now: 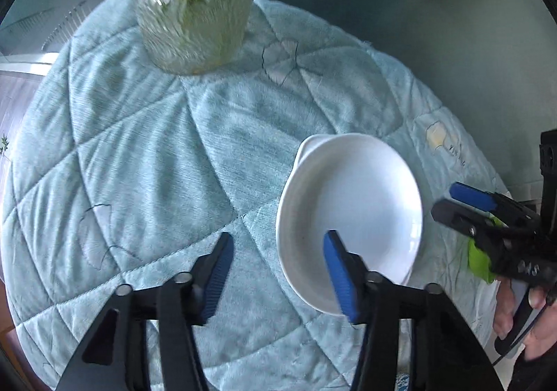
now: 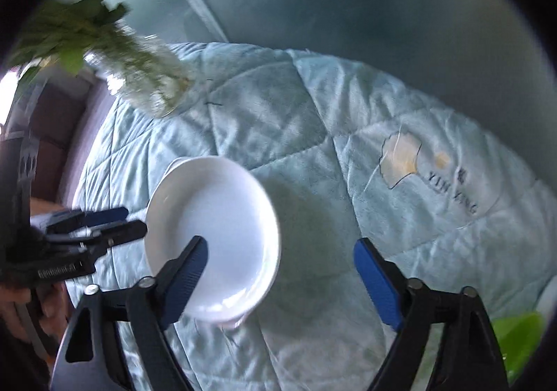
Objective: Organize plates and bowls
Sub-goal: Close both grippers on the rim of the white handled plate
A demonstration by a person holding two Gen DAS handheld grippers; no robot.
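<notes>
The white glossy ceramic plates (image 1: 351, 213) lie stacked on the pale blue quilted table cover (image 1: 146, 154), in the lower right of the left wrist view and the lower left centre of the right wrist view (image 2: 212, 234). A second rim shows beneath the top plate at the upper left edge of the stack.

The left gripper (image 1: 278, 272) is spread wide. Its right blue-padded finger (image 1: 339, 278) appears over the near part of the stack; the left finger appears over bare cloth. Whether the finger touches the plate cannot be told.

The right gripper (image 2: 282, 272) is also spread wide. Its left blue-padded finger (image 2: 188, 278) overlaps the stack's near edge in the frame; the other finger lies over cloth.

A clear textured glass vase holding green stems (image 1: 195, 15) stands on the cover at the upper left of both views. A bright green object (image 2: 518, 338) sits at the lower right of the right wrist view.
</notes>
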